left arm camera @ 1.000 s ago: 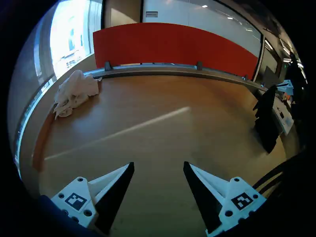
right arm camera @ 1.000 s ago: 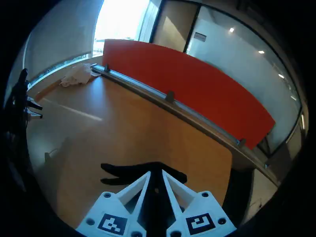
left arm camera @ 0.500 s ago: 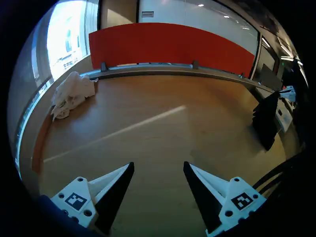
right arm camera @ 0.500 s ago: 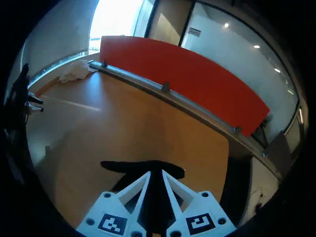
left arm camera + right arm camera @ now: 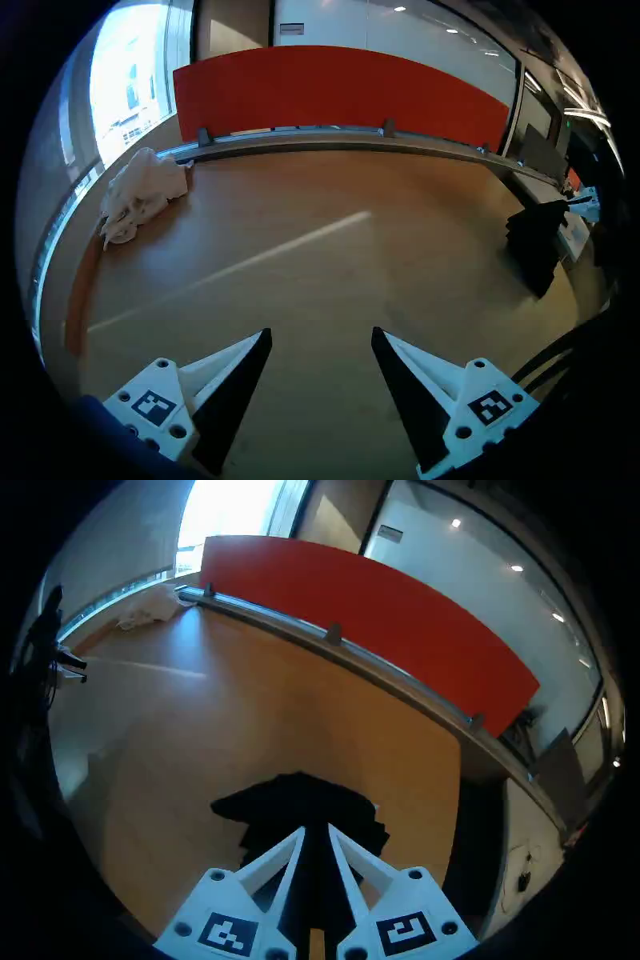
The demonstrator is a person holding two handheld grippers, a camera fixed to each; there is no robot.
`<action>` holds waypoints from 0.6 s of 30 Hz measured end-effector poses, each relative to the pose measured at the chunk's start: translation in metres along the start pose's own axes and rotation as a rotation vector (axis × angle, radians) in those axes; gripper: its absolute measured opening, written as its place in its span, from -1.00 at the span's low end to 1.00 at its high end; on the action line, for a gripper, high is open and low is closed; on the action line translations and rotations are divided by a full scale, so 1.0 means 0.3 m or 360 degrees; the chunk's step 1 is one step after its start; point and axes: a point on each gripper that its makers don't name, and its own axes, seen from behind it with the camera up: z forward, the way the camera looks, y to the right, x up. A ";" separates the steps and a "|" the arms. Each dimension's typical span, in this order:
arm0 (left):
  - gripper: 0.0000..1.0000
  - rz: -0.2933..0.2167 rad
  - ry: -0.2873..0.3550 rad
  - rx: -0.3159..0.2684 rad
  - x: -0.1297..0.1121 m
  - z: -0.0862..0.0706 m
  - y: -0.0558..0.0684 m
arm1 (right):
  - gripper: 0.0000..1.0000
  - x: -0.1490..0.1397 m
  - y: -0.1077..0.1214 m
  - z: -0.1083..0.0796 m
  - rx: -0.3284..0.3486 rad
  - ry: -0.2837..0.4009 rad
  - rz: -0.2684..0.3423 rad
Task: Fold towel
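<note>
Looking along the left hand-held gripper [image 5: 320, 332] first: fingers spread wide apart, nothing between them, just bare wooden tabletop [image 5: 320, 240] below. Way off at the far left corner of that tabletop, a crumpled white towel [image 5: 140, 192], bunched in a heap right by the metal rail [image 5: 336, 140] under the red divider panel [image 5: 336, 84]. Well apart from these fingers, nowhere near touching.

Over on the right of the same view, a black towel [image 5: 532, 240], standing up off the wood in a drooping bunch (hard to make out what's at its top edge, too small and dark there). Also well apart from the left hand-held gripper, off to its right side.

Switching to the right gripper view: right hand-held gripper [image 5: 316, 829] with fingers pinched nearly together, clamped on that black towel [image 5: 296, 800], with dark cloth in the narrow slot between them. Rest of the fabric spread out just past the fingertips as a rumpled dark patch over the tabletop. Can't tell whether it rests on the wood or hangs just above. White towel [image 5: 148, 608] here too, tiny, far off at the top-left corner against the rail.
</note>
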 end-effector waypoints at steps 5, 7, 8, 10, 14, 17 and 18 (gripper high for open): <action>0.85 0.0012 -0.0001 -0.0001 0.001 -0.005 -0.004 | -0.90 -0.067 0.025 -0.001 -0.0061 -0.0035 -0.0003; 0.84 0.0017 -0.0003 0.0000 0.000 -0.006 -0.006 | -0.90 -0.092 0.036 -0.001 -0.0082 -0.0048 -0.0005; 0.84 0.0019 -0.0004 0.0000 0.000 -0.006 -0.007 | -0.90 -0.103 0.041 -0.001 -0.0092 -0.0054 -0.0007; 0.85 0.0024 -0.0006 -0.0001 -0.002 -0.006 -0.006 | -0.90 -0.124 0.048 0.001 -0.0105 -0.0067 -0.0004; 0.85 0.0032 -0.0010 -0.0003 -0.005 -0.006 -0.002 | -0.90 -0.161 0.057 0.004 -0.0119 -0.0089 0.0008; 0.85 0.0037 -0.0012 -0.0004 -0.007 -0.005 0.002 | -0.90 -0.192 0.064 0.009 -0.0130 -0.0110 0.0014; 0.85 0.0039 -0.0013 -0.0005 -0.007 -0.005 0.003 | -0.90 -0.202 0.066 0.011 -0.0133 -0.0117 0.0016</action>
